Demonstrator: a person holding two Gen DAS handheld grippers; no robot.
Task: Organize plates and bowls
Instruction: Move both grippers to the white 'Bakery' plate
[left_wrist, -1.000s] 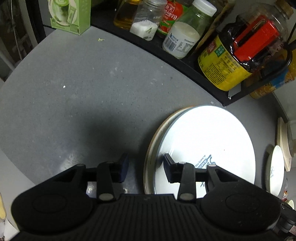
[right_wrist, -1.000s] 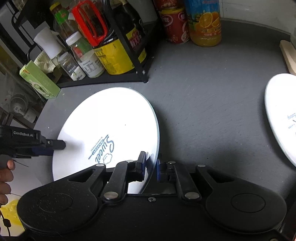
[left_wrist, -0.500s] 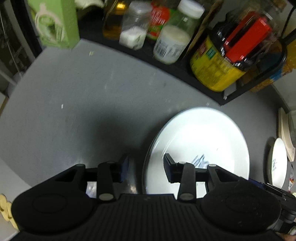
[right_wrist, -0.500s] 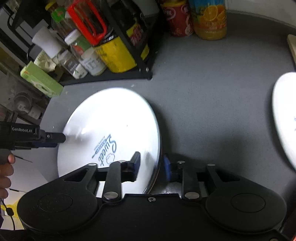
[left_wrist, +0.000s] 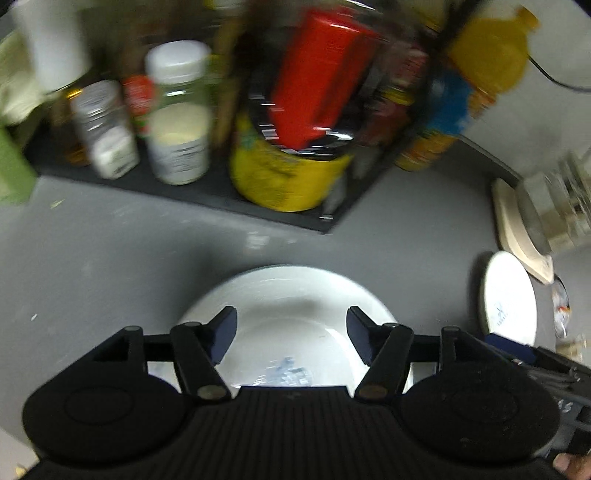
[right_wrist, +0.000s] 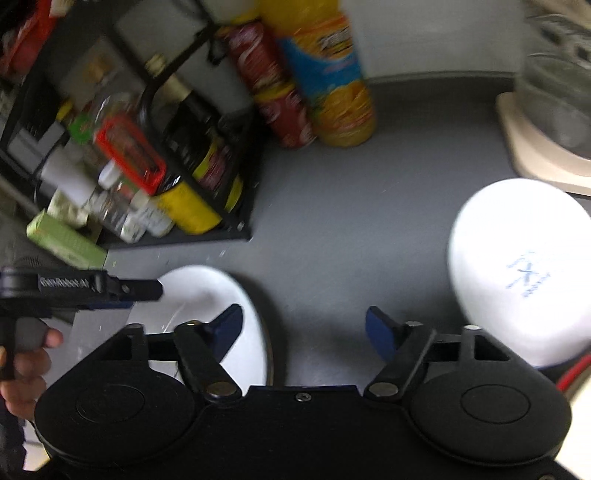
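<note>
Plates look part-sorted: the left gripper (left_wrist: 291, 334) hangs spread wide over the big white plate (left_wrist: 288, 295) lying flat on the grey counter (left_wrist: 110, 251), gripping nothing; the right gripper (right_wrist: 304, 328), also splayed and empty, sits beside it. Next, I'd guess, comes the smaller plate (right_wrist: 524, 266) farther right.

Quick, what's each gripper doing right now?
Left gripper: open, holding nothing, above the plate.
Right gripper: open, holding nothing.
</note>
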